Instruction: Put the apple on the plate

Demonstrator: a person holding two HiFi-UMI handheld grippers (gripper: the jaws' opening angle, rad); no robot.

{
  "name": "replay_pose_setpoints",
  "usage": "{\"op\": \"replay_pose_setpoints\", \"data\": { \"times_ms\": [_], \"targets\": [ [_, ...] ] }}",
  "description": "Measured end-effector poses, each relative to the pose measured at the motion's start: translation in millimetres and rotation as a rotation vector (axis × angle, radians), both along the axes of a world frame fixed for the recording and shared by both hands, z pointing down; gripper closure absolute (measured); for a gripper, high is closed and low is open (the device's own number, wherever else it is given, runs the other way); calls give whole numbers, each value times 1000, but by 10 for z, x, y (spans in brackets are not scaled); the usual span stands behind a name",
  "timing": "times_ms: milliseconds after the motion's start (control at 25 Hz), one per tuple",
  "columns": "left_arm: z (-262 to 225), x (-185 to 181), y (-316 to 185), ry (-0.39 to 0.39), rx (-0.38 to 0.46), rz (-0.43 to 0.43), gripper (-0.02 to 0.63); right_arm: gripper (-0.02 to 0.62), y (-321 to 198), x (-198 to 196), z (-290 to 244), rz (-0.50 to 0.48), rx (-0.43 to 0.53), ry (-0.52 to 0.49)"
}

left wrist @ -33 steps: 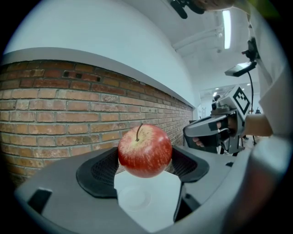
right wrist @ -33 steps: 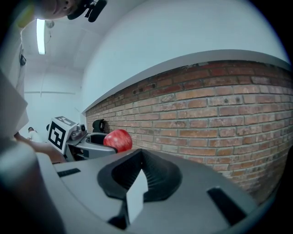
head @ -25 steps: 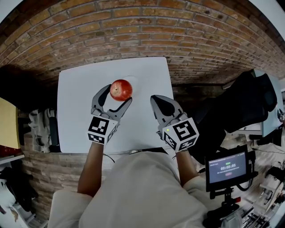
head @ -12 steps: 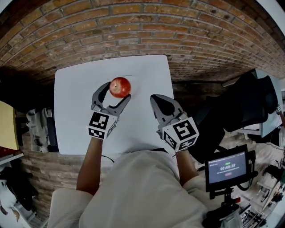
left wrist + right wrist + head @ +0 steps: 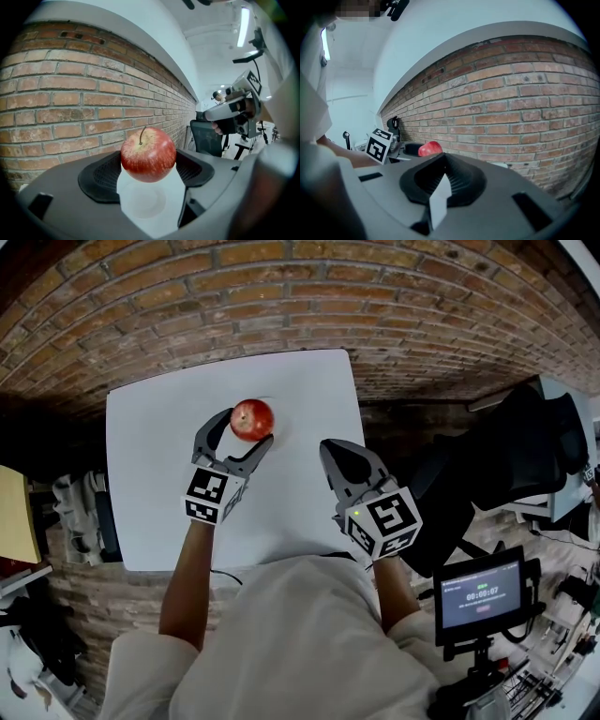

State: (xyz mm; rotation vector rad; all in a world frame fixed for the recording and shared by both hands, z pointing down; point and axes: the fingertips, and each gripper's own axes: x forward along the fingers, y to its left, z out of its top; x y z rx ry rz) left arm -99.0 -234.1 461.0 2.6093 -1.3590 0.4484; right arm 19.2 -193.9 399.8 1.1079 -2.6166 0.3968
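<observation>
Left gripper view: the left gripper (image 5: 147, 172) jaws clamp the apple (image 5: 148, 153) directly above the plate (image 5: 139, 206); the right gripper (image 5: 442, 182) jaws are together.

Glossy apple (image 5: 252, 418) — rough brick wall (image 5: 281, 306).

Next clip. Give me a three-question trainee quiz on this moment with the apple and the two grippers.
1. True or false: the left gripper grips the red apple.
2. The jaws of the right gripper are: A) wide apart, B) together and empty, C) shut on the apple.
3. Fill in: below the apple lies a white ____.
Key: 1 true; 2 B; 3 plate.
</observation>
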Motion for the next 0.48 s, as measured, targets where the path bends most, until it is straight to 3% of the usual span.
{"op": "replay_pose_setpoints", "data": {
  "times_ms": [120, 480],
  "targets": [
    [86, -21, -66, 35, -20, -10, 242, 594, -42, -3, 61, 3, -12, -1],
    [437, -31, -213, 8, -81, -10, 242, 594, -175, -71, 163, 9, -52, -11]
  ]
}}
